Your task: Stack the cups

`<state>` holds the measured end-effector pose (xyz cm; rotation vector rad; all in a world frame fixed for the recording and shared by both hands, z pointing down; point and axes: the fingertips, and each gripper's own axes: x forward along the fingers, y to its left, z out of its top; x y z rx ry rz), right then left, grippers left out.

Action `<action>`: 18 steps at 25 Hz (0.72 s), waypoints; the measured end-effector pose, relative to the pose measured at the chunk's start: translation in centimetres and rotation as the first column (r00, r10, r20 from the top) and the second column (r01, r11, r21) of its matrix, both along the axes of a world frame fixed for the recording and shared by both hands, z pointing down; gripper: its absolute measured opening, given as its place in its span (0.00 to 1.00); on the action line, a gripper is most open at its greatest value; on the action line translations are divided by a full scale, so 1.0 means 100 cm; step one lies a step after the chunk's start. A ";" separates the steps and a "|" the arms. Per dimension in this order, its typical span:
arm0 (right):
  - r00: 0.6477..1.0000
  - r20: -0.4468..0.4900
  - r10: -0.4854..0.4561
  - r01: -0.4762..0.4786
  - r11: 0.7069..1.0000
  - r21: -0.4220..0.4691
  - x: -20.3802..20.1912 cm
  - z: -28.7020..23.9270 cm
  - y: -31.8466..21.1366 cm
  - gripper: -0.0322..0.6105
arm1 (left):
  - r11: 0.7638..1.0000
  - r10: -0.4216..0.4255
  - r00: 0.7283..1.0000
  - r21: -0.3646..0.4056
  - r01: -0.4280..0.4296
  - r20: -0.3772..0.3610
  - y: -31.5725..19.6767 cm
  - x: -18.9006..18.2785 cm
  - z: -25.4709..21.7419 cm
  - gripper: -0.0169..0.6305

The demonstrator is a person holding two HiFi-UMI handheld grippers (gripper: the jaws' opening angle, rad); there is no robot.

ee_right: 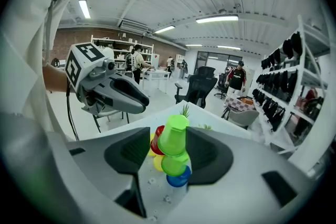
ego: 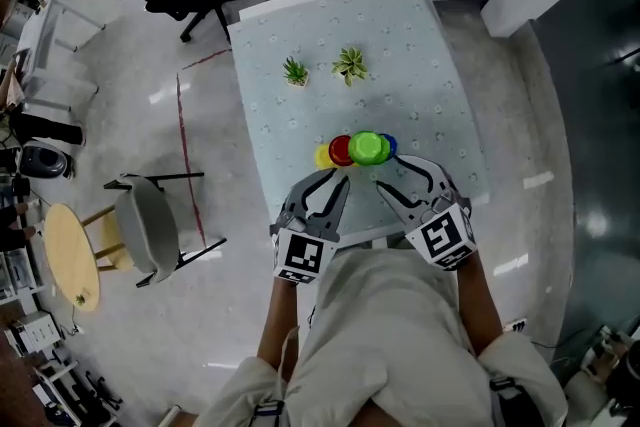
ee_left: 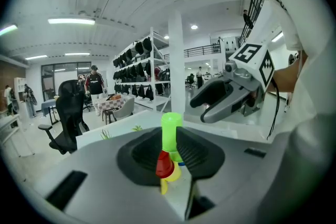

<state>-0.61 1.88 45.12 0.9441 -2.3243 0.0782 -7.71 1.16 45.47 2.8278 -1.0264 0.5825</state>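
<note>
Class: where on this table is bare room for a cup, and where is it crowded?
Free: between the plants and the cups, and the table's left and right sides. Crowded: the near edge, where left gripper and right gripper stand at the cups.

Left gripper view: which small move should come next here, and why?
Probably open the left gripper wider and ease it toward the red plastic cup. It and the yellow plastic cup sit beside the stack of green plastic cups on the blue plastic cup, not on it, and the left jaws show only a narrow gap, too tight for a cup.
</note>
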 end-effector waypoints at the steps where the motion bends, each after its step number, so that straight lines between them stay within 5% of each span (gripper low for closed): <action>1: 1.000 -0.001 0.011 -0.011 1.000 0.002 0.001 0.000 0.001 0.38 | 1.000 0.010 1.000 0.002 -0.010 0.001 0.001 0.001 0.000 0.16; 18: 0.994 -0.024 0.108 -0.108 0.994 -0.011 0.021 0.004 0.016 0.37 | 0.998 0.068 0.998 -0.001 -0.068 -0.015 -0.001 0.014 0.005 0.16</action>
